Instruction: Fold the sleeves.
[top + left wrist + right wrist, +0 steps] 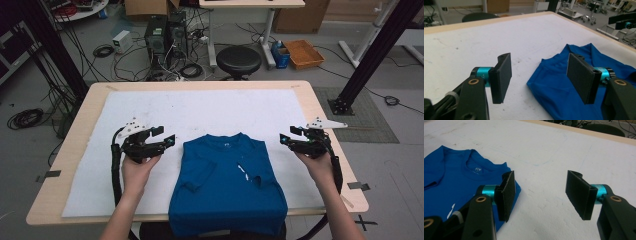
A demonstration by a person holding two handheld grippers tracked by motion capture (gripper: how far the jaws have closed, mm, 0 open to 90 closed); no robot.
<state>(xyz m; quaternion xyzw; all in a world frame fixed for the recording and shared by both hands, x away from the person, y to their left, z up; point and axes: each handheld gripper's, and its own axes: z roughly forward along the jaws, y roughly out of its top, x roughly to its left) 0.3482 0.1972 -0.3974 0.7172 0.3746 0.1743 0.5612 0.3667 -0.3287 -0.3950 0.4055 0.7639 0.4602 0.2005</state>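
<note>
In the high view, one blue T-shirt point(227, 187) is seen folded on the white sheet point(210, 112) that covers the counter point(320, 107), its hem hanging over the near edge. Two forearms come in from below. The left tool point(169, 137) is held in the left hand point(137, 167) just beside the shirt's left shoulder, above the sheet, its jaws pointing towards the shirt and standing apart with nothing between them. The right tool point(286, 138) is held in the right hand point(317, 165) near the right shoulder, mirrored, jaws likewise apart and empty. Behind the counter, one round black stool point(238, 60), one orange tray point(303, 53) and loose cables on the floor are seen.

In the left gripper view, the left tool point(541, 77) is shown with both black pads wide apart; the shirt point(564, 82) lies under and past the right-hand pad, untouched. Bare sheet point(486, 37) lies ahead.

In the right gripper view, the right tool point(544, 195) is shown spread, nothing clamped. The shirt point(456, 175), collar visible, lies behind the left-hand pad; the sheet point(564, 150) is seen between the pads.
</note>
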